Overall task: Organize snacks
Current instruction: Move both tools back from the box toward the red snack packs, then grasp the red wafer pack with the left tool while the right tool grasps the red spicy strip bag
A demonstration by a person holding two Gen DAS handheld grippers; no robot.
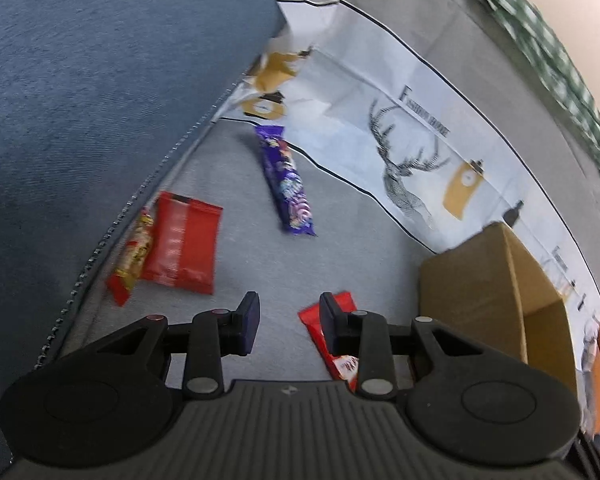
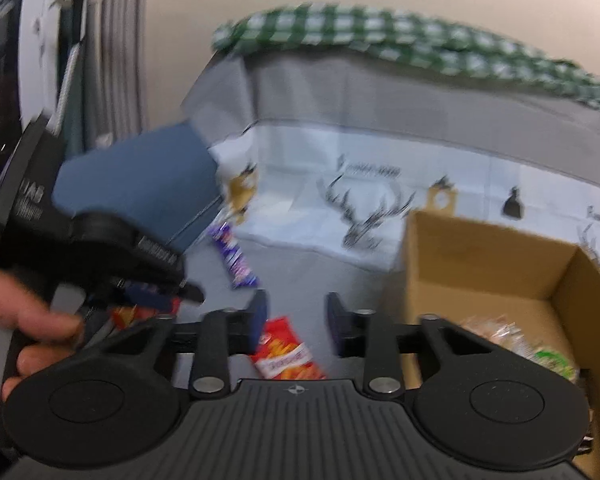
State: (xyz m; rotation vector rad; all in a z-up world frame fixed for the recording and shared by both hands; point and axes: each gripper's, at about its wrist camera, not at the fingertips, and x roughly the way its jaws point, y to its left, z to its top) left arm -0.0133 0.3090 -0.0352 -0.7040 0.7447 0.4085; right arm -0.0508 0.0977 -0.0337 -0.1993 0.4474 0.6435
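Snacks lie scattered on a grey sofa seat (image 1: 236, 248) beside a cardboard box (image 1: 488, 280). The left gripper (image 1: 289, 320) hovers with jaws partly apart and nothing between them, a red snack bar (image 1: 320, 332) lying under its right finger. A purple packet (image 1: 286, 182) and a red packet (image 1: 182, 242) rest farther back near a blue cushion (image 1: 100, 100). The right gripper (image 2: 296, 322) hangs empty and part-open above an orange-red snack bag (image 2: 286, 352); wrapped snacks (image 2: 516, 340) sit inside the box.
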